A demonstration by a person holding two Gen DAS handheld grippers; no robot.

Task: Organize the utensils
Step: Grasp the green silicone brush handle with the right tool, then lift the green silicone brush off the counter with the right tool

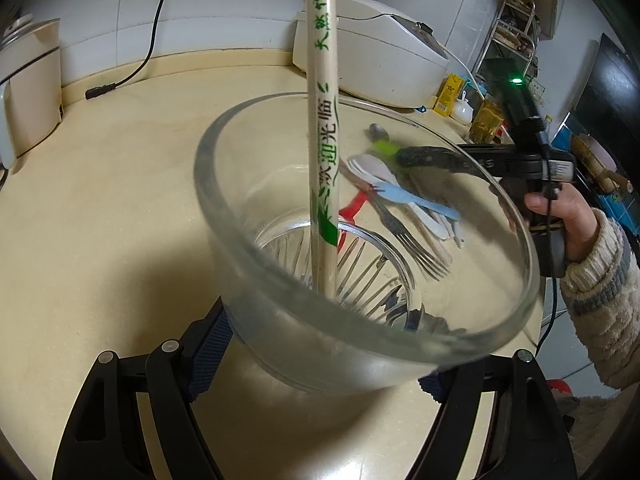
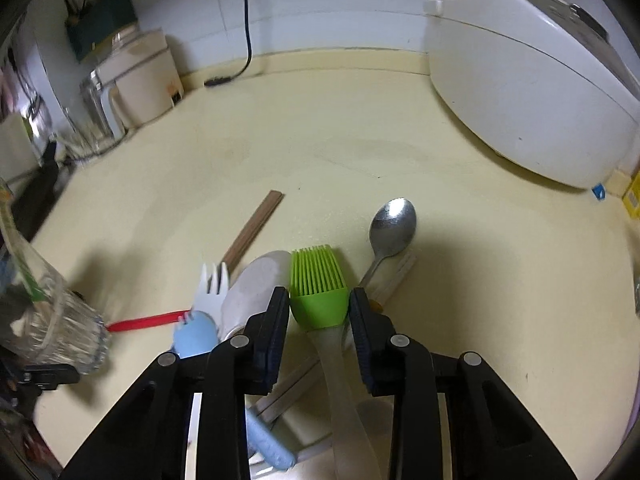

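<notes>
Green silicone bristles on a translucent handle: we see the pastry brush (image 2: 319,294) flat on the cream counter (image 2: 360,128), lying loose between our right gripper's (image 2: 319,306) parted jaws, bristles pointing away. Left gripper (image 1: 320,344) clamps the glass cup (image 1: 360,240); wrapped chopsticks (image 1: 323,120) stand inside.

Blk grippers (image 2: 319,304), knit cream/grey sleeve (image 1: 604,292)

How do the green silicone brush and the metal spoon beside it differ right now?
The green silicone brush lies between the right gripper fingers; the metal spoon lies just outside them, to its right. The brush has a bright green bristled head on a translucent handle; the spoon is plain shiny metal with a smooth bowl. Both lie on the counter, heads pointing away from the camera.
</notes>
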